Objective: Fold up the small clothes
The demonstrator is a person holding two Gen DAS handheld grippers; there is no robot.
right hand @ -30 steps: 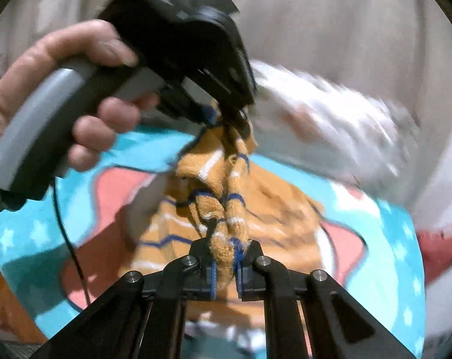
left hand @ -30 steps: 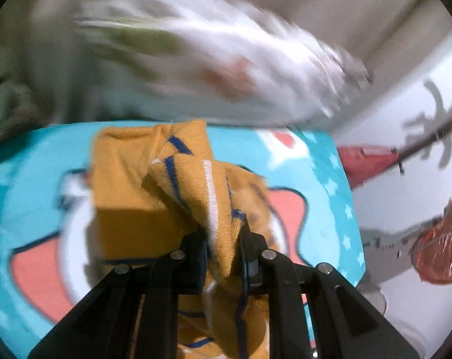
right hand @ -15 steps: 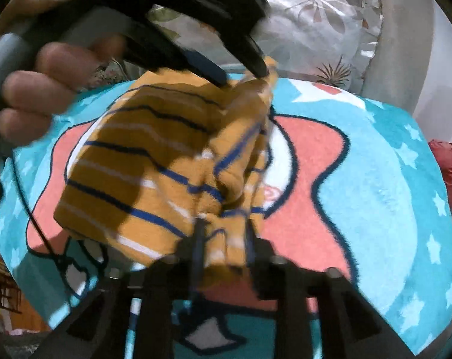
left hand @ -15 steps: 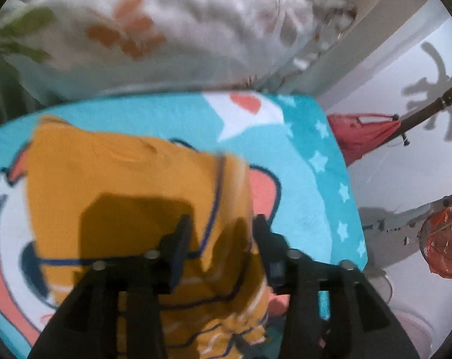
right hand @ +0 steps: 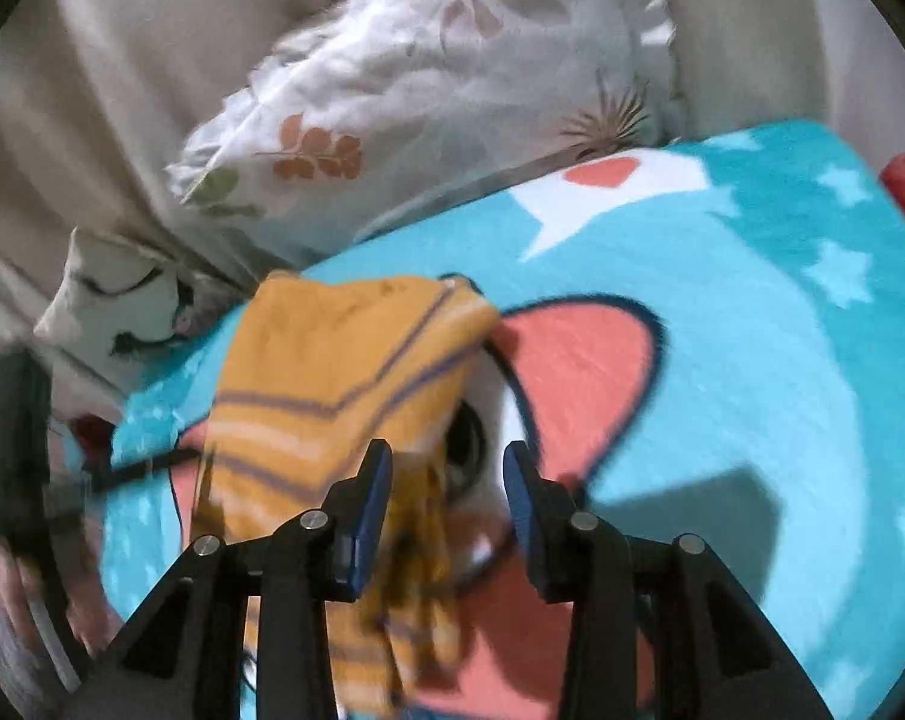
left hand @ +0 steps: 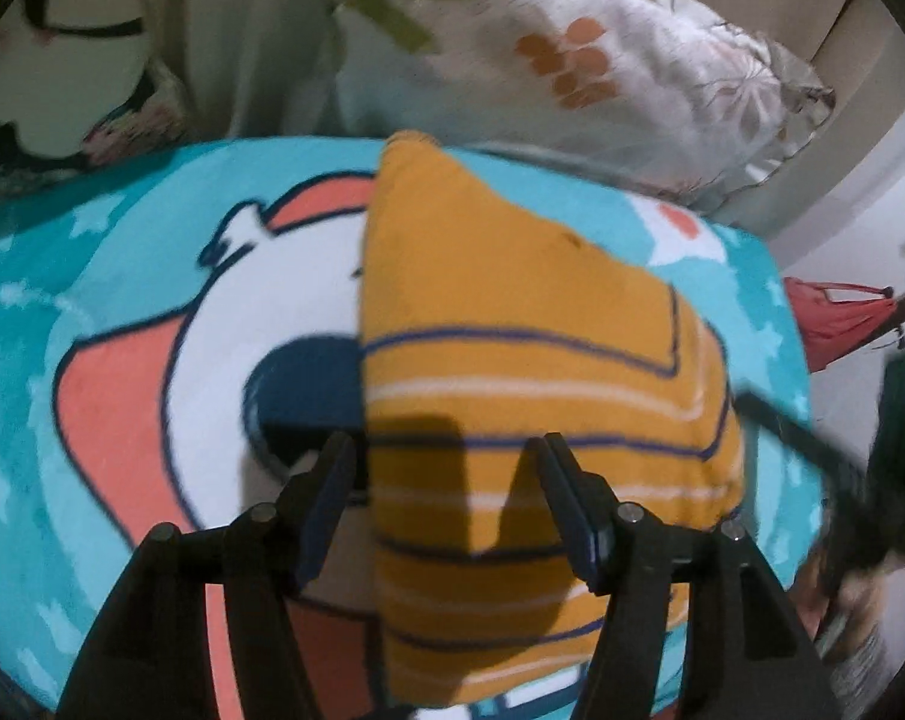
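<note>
A small mustard-yellow knit garment [left hand: 512, 372] with navy and white stripes lies folded flat on a turquoise cartoon blanket [left hand: 92, 324]. My left gripper [left hand: 443, 486] is open and empty, just above the garment's near part. My right gripper [right hand: 446, 492] is open and empty, beside the garment's right edge [right hand: 332, 384], over the blanket [right hand: 752, 324]. The right gripper shows blurred at the right edge of the left wrist view [left hand: 860, 456]; the left one shows blurred at the left edge of the right wrist view [right hand: 20, 468].
A white floral pillow [left hand: 572, 66] [right hand: 428, 84] lies behind the blanket against a beige backrest [right hand: 122, 60]. A small white cushion with a drawn face [right hand: 116, 306] sits at the left. A red umbrella [left hand: 836, 324] stands beyond the blanket's right edge.
Both grippers held the garment up a second ago. They laid it down folded, opened and let go, and now they have drawn back from it.
</note>
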